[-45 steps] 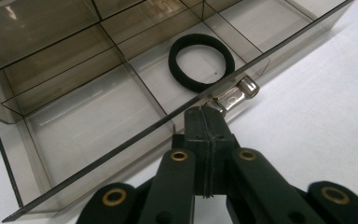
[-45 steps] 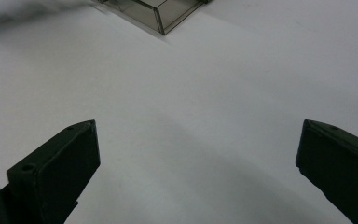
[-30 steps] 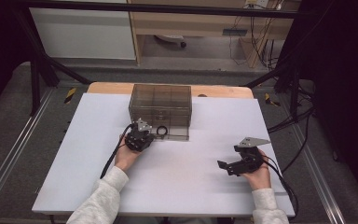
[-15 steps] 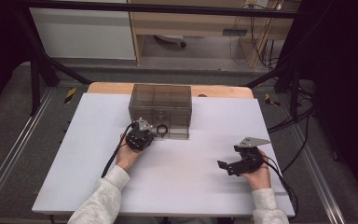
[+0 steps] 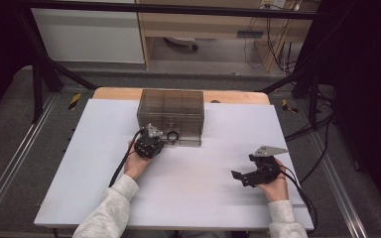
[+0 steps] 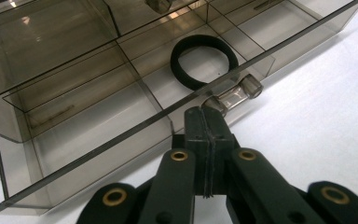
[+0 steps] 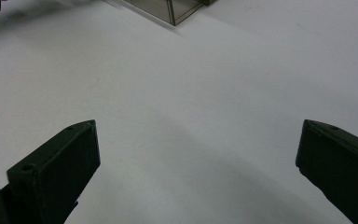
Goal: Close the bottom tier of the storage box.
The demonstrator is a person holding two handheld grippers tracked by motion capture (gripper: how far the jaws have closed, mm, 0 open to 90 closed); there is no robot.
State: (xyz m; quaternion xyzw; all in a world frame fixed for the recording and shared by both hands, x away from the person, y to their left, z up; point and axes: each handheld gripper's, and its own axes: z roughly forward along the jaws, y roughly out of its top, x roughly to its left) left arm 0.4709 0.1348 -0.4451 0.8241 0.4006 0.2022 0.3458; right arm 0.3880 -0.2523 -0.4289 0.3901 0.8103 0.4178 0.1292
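Left gripper (image 6: 208,122) is sitting jaws-together just short of the clear cylindrical drawer knob (image 6: 233,95) on the smoked transparent plastic drawer (image 6: 135,123), black hair-tie ring (image 6: 204,61) lying beyond; right gripper (image 7: 196,158) is idling wide apart.

We're looking into a lab set up for recording: a white worktop (image 5: 188,198) sits inside a black metal frame (image 5: 39,74), with floor rails (image 5: 10,168) along both edges of the frame. At upper right, loose cables (image 5: 263,54) hang under a wooden bench (image 5: 218,25), and yellow-black hazard tape (image 5: 74,100) marks the grey floor.
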